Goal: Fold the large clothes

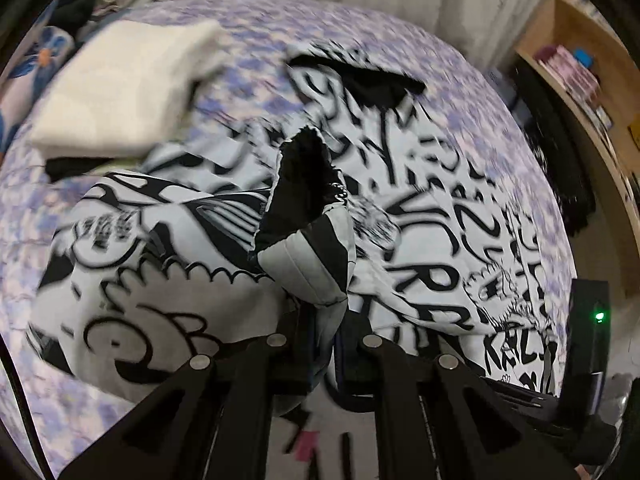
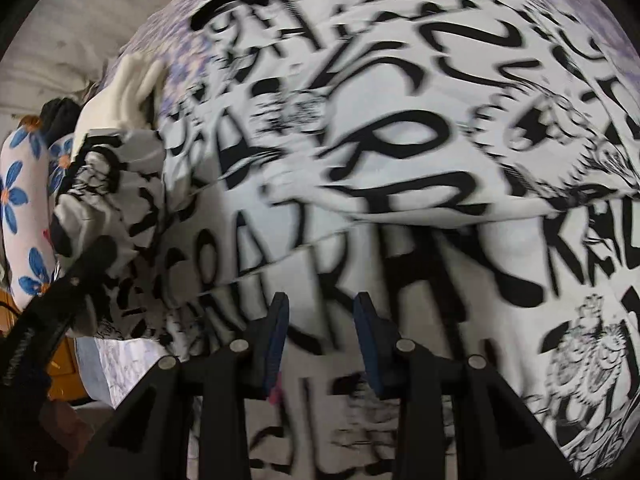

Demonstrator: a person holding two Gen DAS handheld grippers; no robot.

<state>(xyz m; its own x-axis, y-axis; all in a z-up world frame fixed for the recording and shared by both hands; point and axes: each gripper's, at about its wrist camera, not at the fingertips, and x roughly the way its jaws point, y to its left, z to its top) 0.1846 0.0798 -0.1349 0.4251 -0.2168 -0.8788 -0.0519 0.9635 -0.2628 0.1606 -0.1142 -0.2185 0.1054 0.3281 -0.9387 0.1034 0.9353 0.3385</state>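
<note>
A large white garment with black comic lettering (image 1: 440, 208) lies spread on the bed and fills the right wrist view (image 2: 400, 160). My left gripper (image 1: 328, 332) is shut on its sleeve cuff (image 1: 316, 248), which stands up from the jaws with the black lining showing. The right wrist view has that same gripper (image 2: 80, 264) at the left edge, with the bunched sleeve in it. My right gripper (image 2: 320, 320) hovers over the garment's body, its blue pads (image 2: 276, 332) apart and nothing between them. Both views are blurred by motion.
The bed has a purple-patterned sheet (image 1: 256, 32). A folded cream cloth (image 1: 120, 92) lies on it at the back left, beside a pillow with blue flowers (image 2: 20, 200). A wooden shelf with books (image 1: 580, 60) stands to the right of the bed.
</note>
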